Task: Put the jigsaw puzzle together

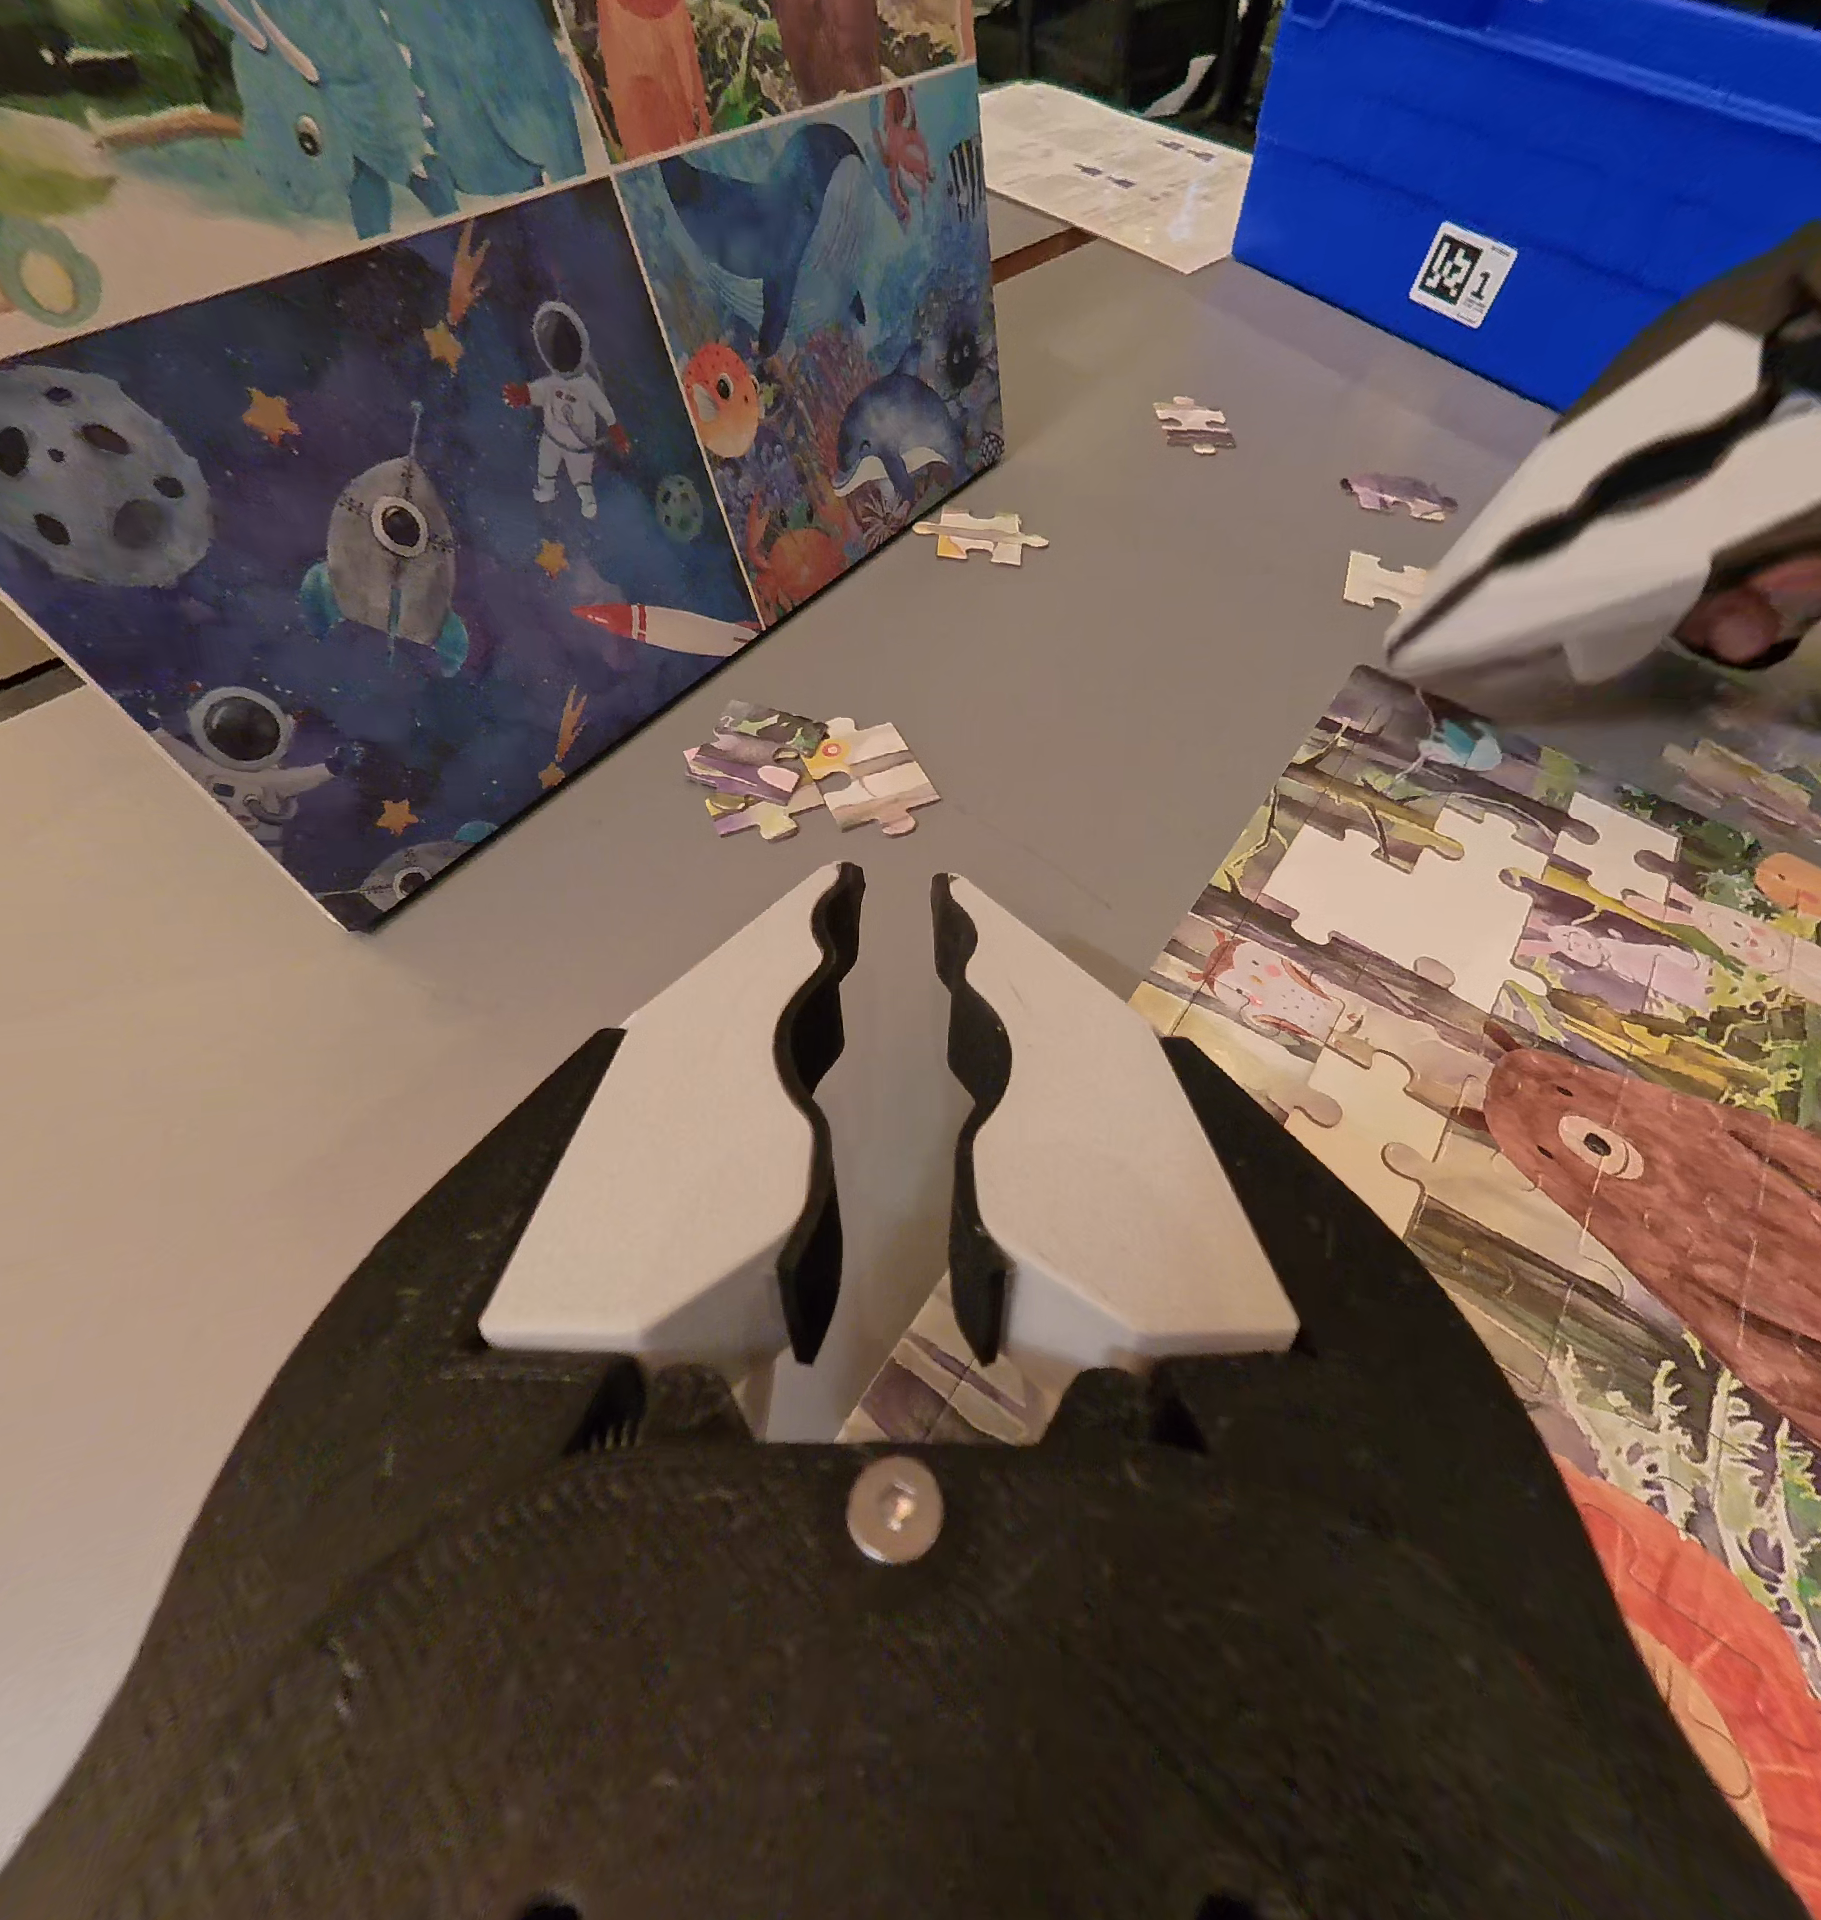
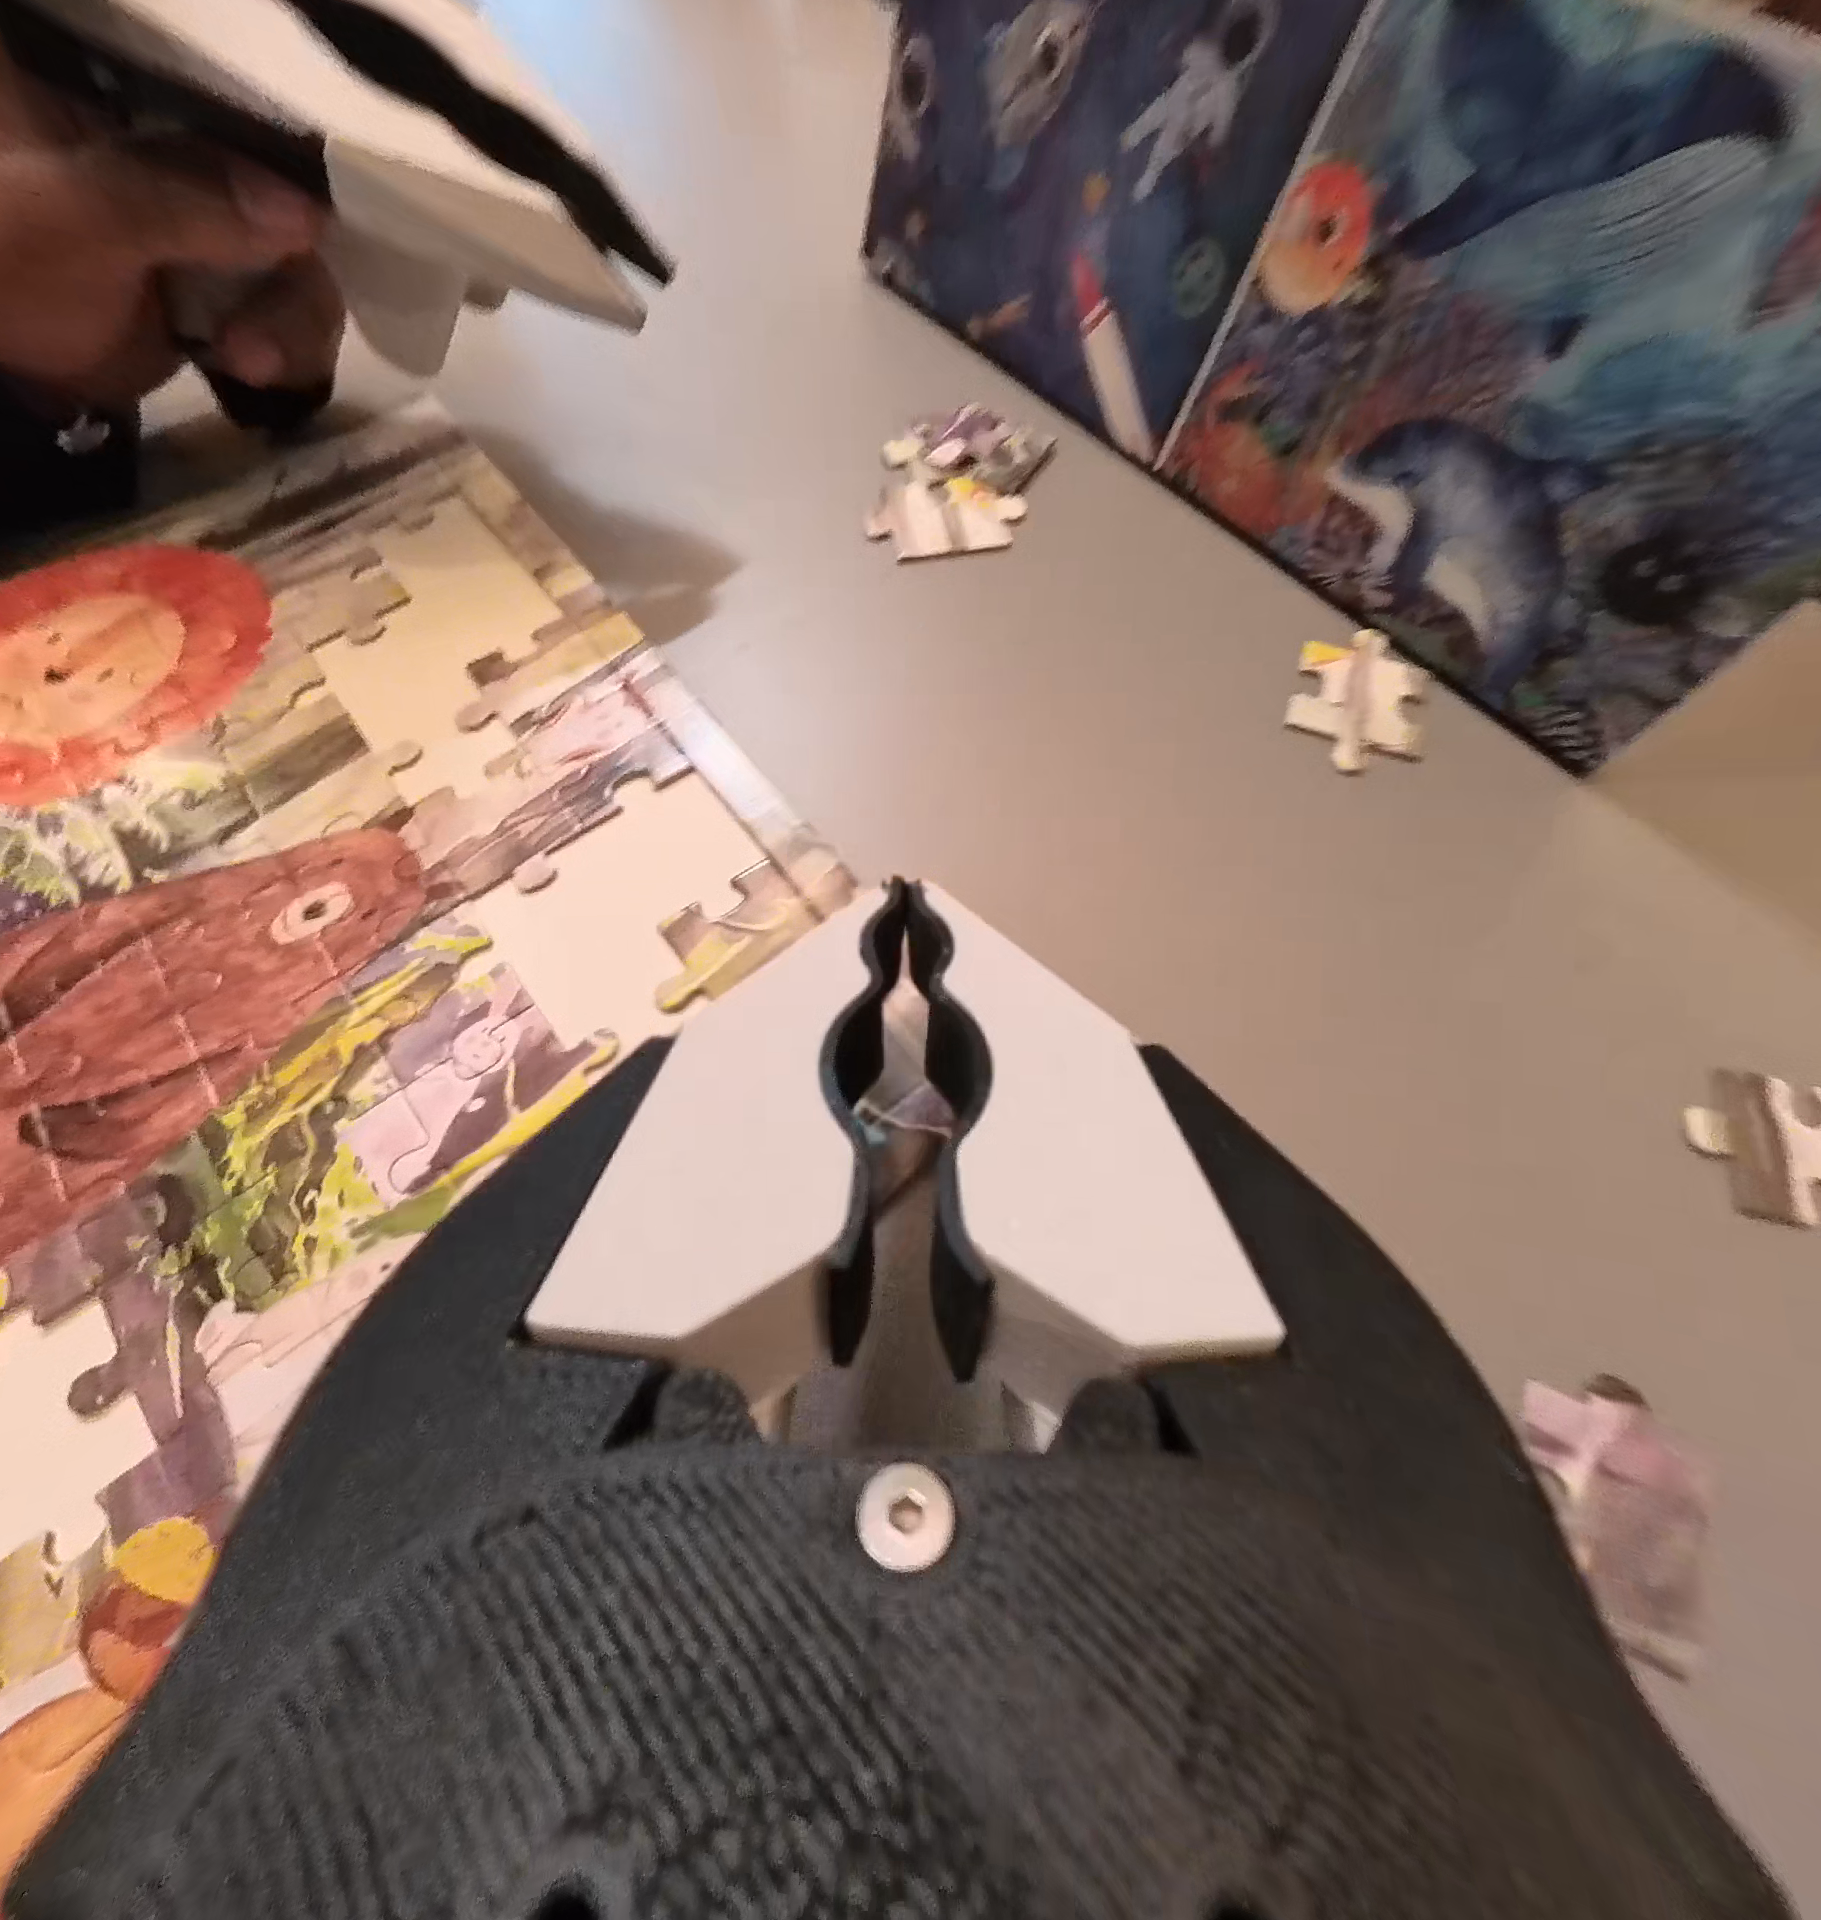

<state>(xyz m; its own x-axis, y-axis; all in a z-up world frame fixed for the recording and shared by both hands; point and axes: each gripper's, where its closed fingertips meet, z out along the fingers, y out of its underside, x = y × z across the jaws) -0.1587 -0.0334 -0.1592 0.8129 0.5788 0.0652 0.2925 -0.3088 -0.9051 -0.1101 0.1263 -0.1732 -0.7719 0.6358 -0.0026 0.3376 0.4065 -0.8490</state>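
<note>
The partly built jigsaw puzzle (image 1: 1612, 1143) with a brown bear and an orange lion lies flat on the grey table; it also shows in the right wrist view (image 2: 210, 935). My left gripper (image 1: 898, 883) is empty, jaws a little apart, above the table beside the puzzle's left edge. My right gripper (image 2: 906, 896) is shut, its tips down at the puzzle's far corner, with no piece seen between them. A cluster of loose pieces (image 1: 812, 774) lies ahead of the left gripper. The right gripper (image 1: 1405, 649) also shows in the left wrist view.
The picture-covered puzzle box (image 1: 366, 499) stands at the left. Single loose pieces (image 1: 979, 537) (image 1: 1194, 424) (image 1: 1399, 494) lie scattered on the table. A blue crate (image 1: 1560, 156) and a paper sheet (image 1: 1103, 166) are at the back. More pieces (image 2: 1358, 701) (image 2: 1789, 1148) lie right of the right gripper. The tips of one gripper are about 20 centimetres away from the tips of the other. Left tips and right tips are each some 15 centimetres from the partly built jigsaw puzzle (image 1: 1612, 1143). My right wrist view (image 2: 303, 925) looks at it from another angle.
</note>
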